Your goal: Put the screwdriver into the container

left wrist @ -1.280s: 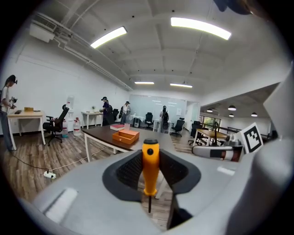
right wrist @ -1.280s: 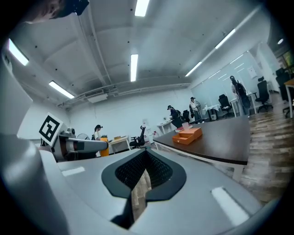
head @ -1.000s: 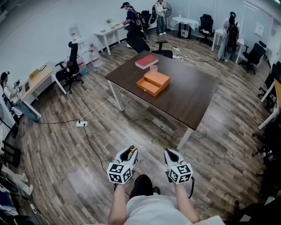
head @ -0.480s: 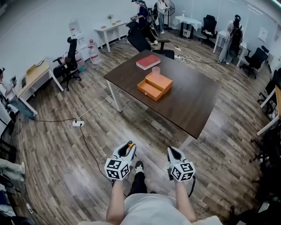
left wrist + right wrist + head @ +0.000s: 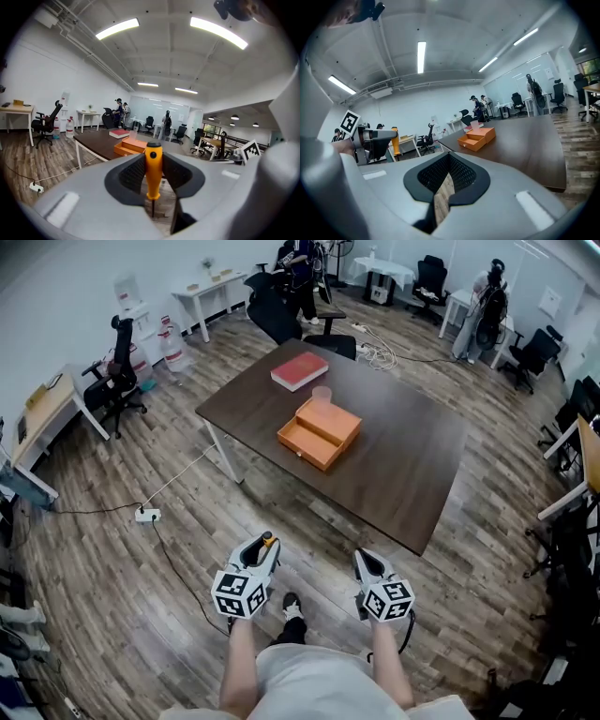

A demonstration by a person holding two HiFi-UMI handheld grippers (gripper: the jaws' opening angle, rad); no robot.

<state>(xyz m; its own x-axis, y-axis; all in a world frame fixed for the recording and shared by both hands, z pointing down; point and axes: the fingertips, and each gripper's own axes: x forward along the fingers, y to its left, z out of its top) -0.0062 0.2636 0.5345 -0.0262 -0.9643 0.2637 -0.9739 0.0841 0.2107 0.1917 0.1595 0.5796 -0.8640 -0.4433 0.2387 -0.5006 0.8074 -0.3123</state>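
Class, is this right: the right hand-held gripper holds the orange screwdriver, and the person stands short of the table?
No. The left hand-held gripper holds the screwdriver, as the left gripper view shows. The rest stands.

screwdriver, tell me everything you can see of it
The screwdriver has a glossy orange handle, plastic by its look, with a black top, and a thin dark shaft. It stands upright, handle up, shaft down, clamped by the handle in the left gripper, above the wood floor. Nothing else touches it.

Left tongs [image 5: 262, 548] grip screwdriver [image 5: 268, 539]; orange container [image 5: 319, 433] on table [image 5: 412, 465] ahead.
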